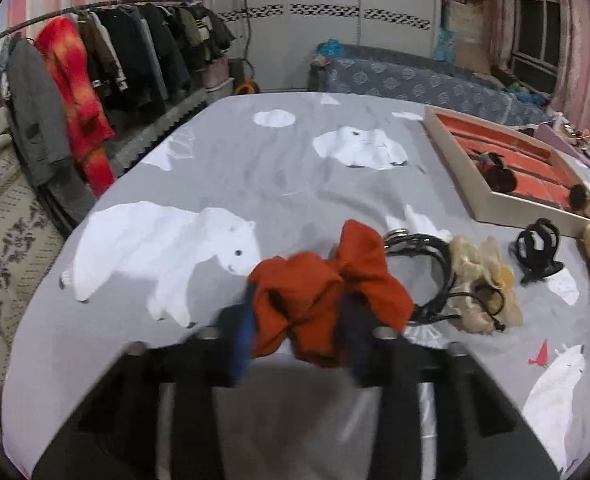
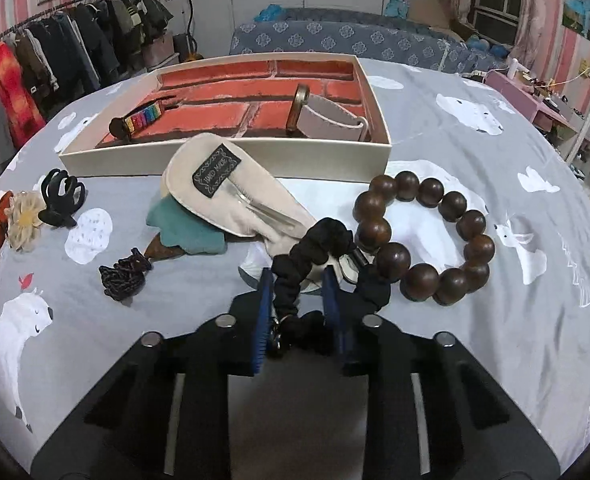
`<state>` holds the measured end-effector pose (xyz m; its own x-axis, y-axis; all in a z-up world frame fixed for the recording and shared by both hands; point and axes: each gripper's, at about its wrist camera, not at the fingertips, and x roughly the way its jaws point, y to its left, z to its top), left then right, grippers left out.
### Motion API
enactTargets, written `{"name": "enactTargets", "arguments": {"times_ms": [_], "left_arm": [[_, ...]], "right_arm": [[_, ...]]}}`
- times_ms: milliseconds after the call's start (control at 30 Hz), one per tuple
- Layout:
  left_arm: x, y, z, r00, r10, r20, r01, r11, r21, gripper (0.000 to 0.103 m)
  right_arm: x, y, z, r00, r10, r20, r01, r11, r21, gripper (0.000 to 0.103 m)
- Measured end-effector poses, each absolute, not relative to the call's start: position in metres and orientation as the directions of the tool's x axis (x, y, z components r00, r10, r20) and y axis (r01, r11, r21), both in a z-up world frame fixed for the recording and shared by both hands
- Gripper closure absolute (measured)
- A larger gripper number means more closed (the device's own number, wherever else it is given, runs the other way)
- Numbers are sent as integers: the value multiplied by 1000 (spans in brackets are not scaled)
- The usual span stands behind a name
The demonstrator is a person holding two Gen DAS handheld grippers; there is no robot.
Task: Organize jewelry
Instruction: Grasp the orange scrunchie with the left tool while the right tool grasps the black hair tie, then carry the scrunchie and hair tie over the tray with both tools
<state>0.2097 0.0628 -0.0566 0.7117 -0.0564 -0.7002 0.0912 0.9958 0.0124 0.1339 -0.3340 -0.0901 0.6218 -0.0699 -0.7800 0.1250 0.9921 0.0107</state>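
In the left wrist view my left gripper [image 1: 295,340] is shut on an orange cloth scrunchie [image 1: 327,292], just above the bedsheet. Right of it lie black cords [image 1: 427,276], a beige flower hair tie [image 1: 483,280] and a black claw clip [image 1: 537,250]. In the right wrist view my right gripper [image 2: 301,312] has its jaws around a black scrunchie [image 2: 319,256] with a gap on each side. A brown wooden bead bracelet [image 2: 423,236] lies to the right. The cream tray [image 2: 223,154] with a red brick-pattern floor stands ahead and holds a rainbow clip [image 2: 139,122] and a grey strap [image 2: 331,118].
A beige and teal cloth pouch [image 2: 231,200] lies before the tray, with a dark braided tie [image 2: 125,276] to its left. The tray also shows at the right in the left wrist view [image 1: 491,200]. A clothes rack [image 1: 107,52] stands left of the bed, a sofa [image 1: 415,76] behind.
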Motion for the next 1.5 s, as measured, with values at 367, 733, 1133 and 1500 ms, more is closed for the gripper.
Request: {"name": "enactTargets", "arguments": {"times_ms": [367,733,1133,1500], "left_arm": [[168,60,-16,783,-61,-619,89,996,14,87],[88,37,57,864,-82,-497,106,994,21,87],[51,2,70,869,-121,-480,151,988,24,87],[75,-21,69,856,-145,-497,183,983,29,87]], "right_arm": [[99,-339,-57,696,-38,-717,102,994,46,92],[17,-342,23,843,-28,-538,53,998,31,92],[-29,-347,49,882,-20,-471,43,998,37,92],[-10,-352,42,869,0,-494,24,999,42,92]]}}
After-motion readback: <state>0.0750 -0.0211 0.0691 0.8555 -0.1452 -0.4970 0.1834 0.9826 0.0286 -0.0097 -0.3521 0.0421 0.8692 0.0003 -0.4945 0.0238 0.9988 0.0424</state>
